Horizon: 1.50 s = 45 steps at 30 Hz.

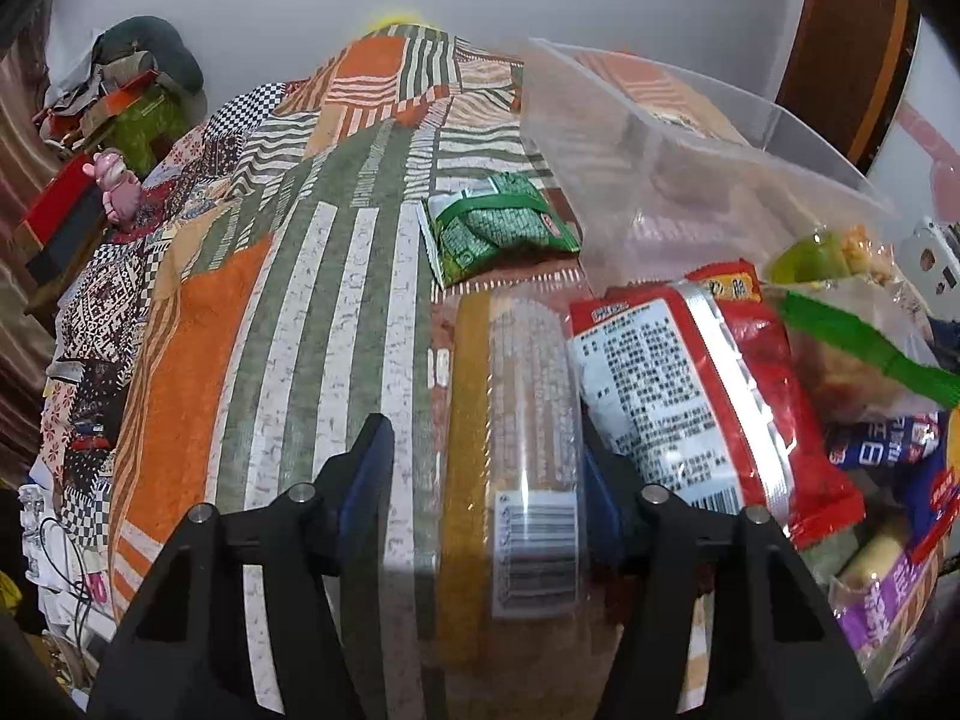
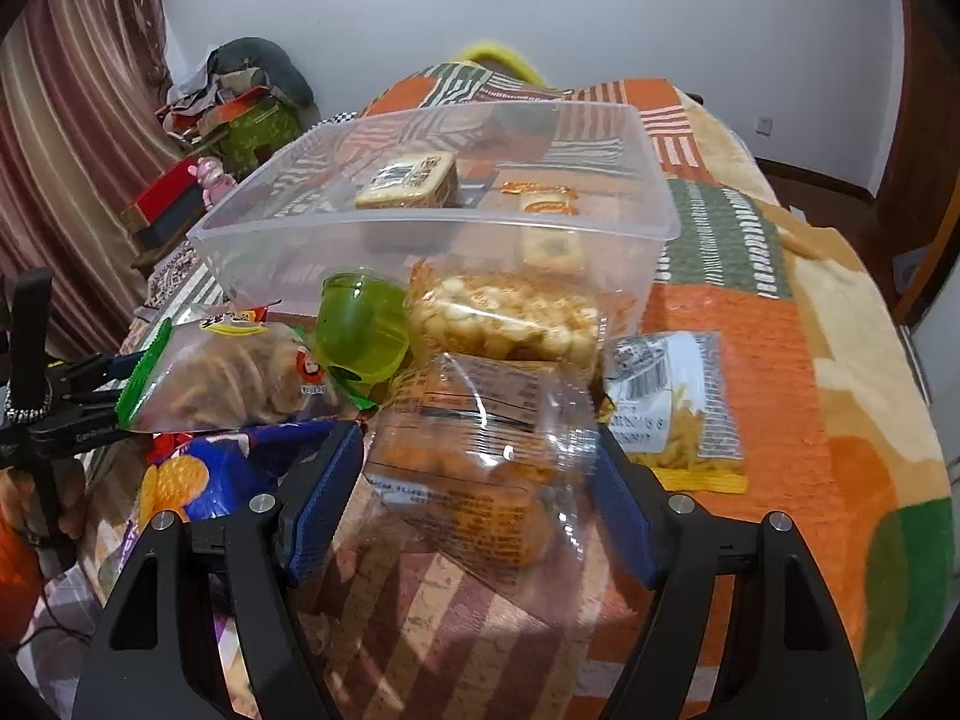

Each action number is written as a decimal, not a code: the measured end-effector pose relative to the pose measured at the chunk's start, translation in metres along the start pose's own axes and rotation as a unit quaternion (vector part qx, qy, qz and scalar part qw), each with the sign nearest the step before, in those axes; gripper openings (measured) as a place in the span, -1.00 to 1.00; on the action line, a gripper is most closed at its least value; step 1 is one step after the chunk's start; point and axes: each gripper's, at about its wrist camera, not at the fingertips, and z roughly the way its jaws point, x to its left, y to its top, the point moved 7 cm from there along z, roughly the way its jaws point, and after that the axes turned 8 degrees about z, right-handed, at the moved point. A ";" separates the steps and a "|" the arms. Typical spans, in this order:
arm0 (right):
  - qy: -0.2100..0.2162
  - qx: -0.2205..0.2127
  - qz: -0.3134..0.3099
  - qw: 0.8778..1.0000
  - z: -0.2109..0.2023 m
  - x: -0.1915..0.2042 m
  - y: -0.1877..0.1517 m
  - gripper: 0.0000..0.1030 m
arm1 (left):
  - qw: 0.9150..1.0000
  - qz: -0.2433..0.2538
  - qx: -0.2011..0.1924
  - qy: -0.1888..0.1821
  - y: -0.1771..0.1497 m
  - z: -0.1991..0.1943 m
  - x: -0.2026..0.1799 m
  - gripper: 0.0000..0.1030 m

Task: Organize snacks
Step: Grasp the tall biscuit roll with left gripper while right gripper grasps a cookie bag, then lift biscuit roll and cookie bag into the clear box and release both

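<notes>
A clear plastic bin point(image 2: 420, 228) stands on the patterned blanket and holds a few small snack packs; it also shows in the left wrist view point(image 1: 690, 180). My left gripper point(image 1: 486, 450) is open, its jaws on either side of a clear pack with a yellow band and barcode point(image 1: 516, 480). A red pack with a white label point(image 1: 678, 396) lies just right of it, and a green pack point(image 1: 498, 222) lies further off. My right gripper point(image 2: 474, 468) is open around a clear bag of orange snacks point(image 2: 480, 468). A green cup point(image 2: 360, 330) and a bag of puffed snacks point(image 2: 510, 312) lie against the bin.
A zip bag of biscuits point(image 2: 234, 378), a blue pack point(image 2: 204, 468) and a yellow-strip pack point(image 2: 678, 408) lie around the pile. A cluttered side table with boxes point(image 2: 240, 114) stands at the left by the curtain. The blanket point(image 1: 300, 360) is bare to the left.
</notes>
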 end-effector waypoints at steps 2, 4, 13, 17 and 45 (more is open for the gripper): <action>0.015 0.008 0.013 1.000 0.003 -0.001 -0.001 0.34 | 1.000 0.002 -0.003 -0.005 0.001 0.000 -0.003 -0.08; 0.021 0.013 0.021 0.999 0.004 -0.002 -0.001 0.23 | 1.000 0.007 -0.005 -0.009 0.002 -0.001 -0.007 -0.28; 0.026 0.013 0.021 0.999 -0.001 -0.003 -0.006 0.13 | 1.000 0.008 -0.003 0.001 -0.005 -0.012 -0.006 -0.30; 0.017 0.009 0.011 1.000 -0.007 -0.002 -0.005 0.11 | 1.000 0.005 -0.010 0.006 -0.005 -0.022 -0.004 -0.31; 0.020 -0.114 -0.021 0.993 -0.066 0.013 0.069 0.07 | 0.990 0.012 -0.143 -0.006 0.093 -0.105 -0.029 -0.30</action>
